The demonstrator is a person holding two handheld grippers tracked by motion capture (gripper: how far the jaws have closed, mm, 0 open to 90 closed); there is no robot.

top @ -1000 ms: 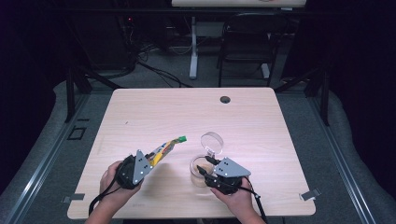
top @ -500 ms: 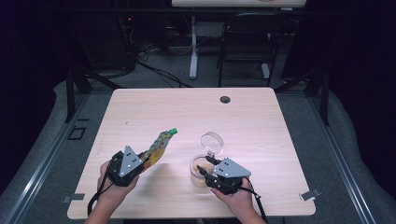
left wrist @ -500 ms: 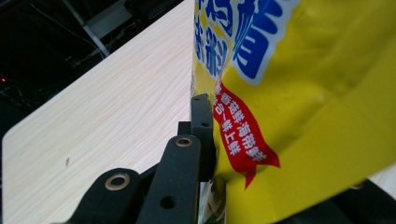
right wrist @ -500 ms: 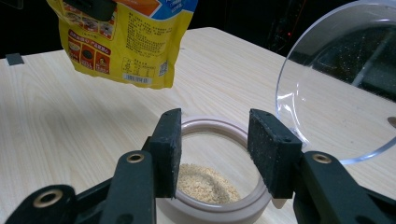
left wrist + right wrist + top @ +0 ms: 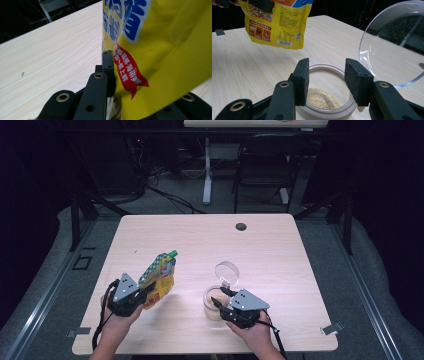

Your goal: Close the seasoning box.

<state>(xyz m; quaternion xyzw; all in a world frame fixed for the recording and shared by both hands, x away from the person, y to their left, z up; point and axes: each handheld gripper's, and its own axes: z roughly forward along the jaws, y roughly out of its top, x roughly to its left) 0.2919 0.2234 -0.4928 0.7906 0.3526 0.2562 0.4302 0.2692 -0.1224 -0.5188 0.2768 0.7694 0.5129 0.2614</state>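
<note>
pouch [image 5: 159, 277] apparently raised upright, pulled leftward

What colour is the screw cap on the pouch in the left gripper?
Green: the small cap tops the yellow printed pouch held by the left gripper; the high view shows it best.

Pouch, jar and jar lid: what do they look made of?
Pouch: looks like glossy printed plastic film, yellow; it creases and catches light between the left gripper jaws.
Jar: clear wall, glass or hard plastic, can't tell which; pale matte rim, likely plastic; tan powder shows through.
Lid: clear, stiff, glossy, probably plastic; the background shows through it.
</note>
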